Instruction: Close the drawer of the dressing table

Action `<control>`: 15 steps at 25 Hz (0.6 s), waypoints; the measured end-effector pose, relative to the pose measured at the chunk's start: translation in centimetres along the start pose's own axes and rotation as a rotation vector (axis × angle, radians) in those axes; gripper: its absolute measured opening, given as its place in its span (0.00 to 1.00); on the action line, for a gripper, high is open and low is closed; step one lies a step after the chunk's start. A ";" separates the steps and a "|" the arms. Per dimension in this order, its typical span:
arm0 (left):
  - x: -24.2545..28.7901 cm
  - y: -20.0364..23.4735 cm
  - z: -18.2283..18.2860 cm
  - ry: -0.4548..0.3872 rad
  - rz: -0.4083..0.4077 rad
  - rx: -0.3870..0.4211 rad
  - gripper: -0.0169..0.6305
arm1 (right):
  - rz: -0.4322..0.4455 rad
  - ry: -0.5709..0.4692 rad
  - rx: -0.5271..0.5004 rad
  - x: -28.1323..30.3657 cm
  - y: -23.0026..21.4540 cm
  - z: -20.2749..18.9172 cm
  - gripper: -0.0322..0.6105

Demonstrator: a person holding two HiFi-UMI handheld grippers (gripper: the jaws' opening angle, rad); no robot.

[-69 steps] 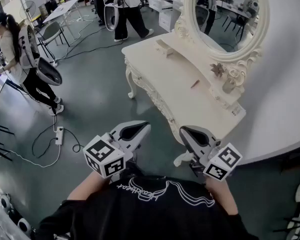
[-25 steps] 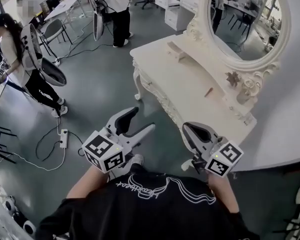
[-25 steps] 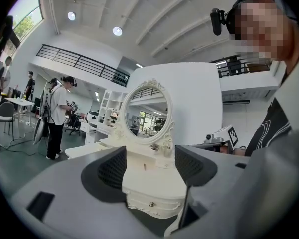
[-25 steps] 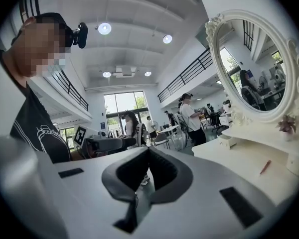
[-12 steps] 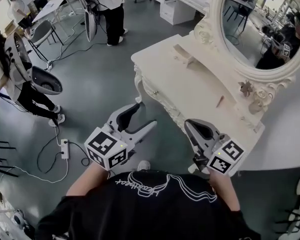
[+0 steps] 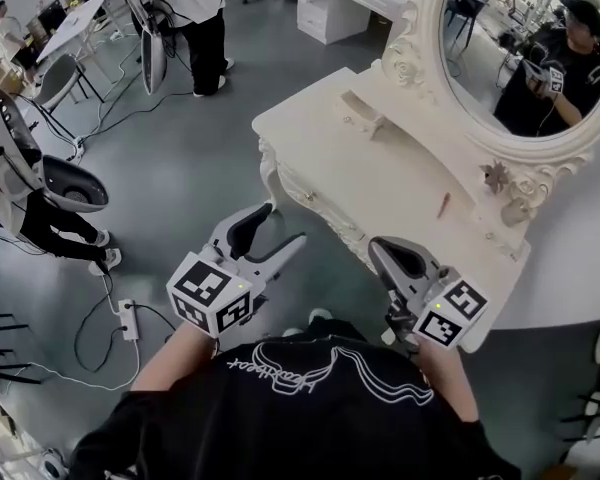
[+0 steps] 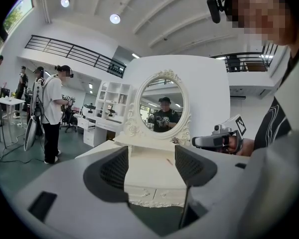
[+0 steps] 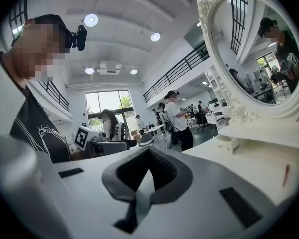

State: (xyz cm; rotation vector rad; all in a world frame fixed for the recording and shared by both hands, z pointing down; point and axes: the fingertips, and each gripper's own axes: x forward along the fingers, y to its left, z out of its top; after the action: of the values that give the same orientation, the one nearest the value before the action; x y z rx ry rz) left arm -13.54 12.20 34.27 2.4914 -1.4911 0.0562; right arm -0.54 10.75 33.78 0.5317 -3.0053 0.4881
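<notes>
left hand-held gripper (image 6: 285, 223) released | right hand-held gripper (image 6: 377, 247) clenched | drawer (image 6: 363, 114) sticking out, contents hidden

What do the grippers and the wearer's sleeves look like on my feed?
The left gripper and right gripper: light grey shells, dark ribbed pads lining the jaws. Each carries a white cube with black square markers. No cables visible. Black short-sleeved shirt with white line print.

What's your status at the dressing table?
Left gripper open, right gripper shut, both empty. Both short of the dressing table. Drawer front untouched; can't tell if it's open. Nothing in between.
</notes>
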 end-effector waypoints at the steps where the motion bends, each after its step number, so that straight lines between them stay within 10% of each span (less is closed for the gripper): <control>1: 0.4 0.3 0.0 0.002 -0.004 0.000 0.48 | -0.006 -0.001 0.002 0.2 -0.4 0.1 0.05; 15: 10.1 7.1 -0.4 0.084 -0.019 -0.023 0.48 | -0.058 -0.003 0.070 5.3 -11.4 1.6 0.05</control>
State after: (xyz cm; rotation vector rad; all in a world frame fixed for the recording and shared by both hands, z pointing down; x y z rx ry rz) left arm -14.84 0.38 37.50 2.4529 -1.4269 0.1375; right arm -1.64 -1.63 36.21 0.6225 -2.9751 0.5913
